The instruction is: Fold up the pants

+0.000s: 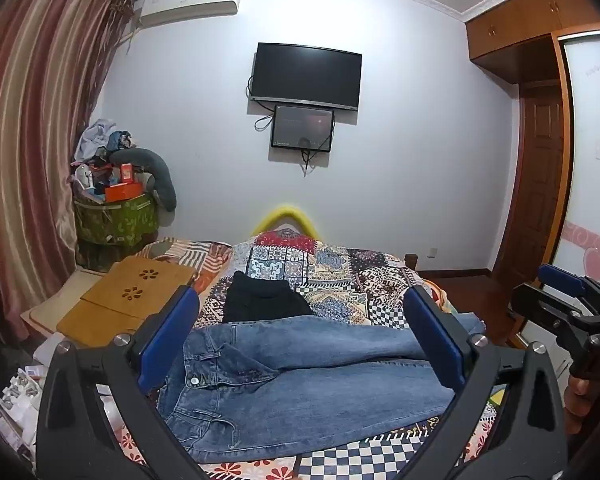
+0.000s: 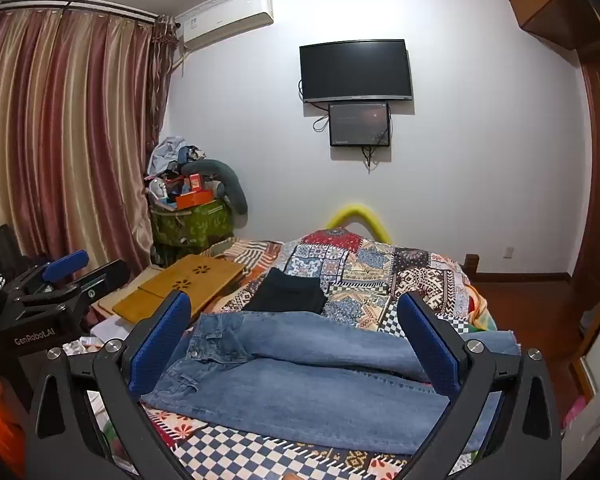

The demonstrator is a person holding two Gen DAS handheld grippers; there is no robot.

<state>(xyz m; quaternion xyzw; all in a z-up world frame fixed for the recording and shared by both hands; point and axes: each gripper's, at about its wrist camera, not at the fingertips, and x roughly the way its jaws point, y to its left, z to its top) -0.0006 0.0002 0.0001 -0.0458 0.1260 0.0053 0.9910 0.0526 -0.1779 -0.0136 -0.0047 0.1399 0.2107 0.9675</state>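
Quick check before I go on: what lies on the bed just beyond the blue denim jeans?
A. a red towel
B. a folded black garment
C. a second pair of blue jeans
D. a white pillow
B: a folded black garment lies on the patchwork quilt directly behind the blue denim jeans, and the right wrist view shows the same layout; both hand-held grippers are open and hold nothing.

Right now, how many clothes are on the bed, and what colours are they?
Blue: 1, the jeans, laid flat across the patchwork quilt.
Black: 1, the folded garment behind them.
Total: 2 clothes on the bed.
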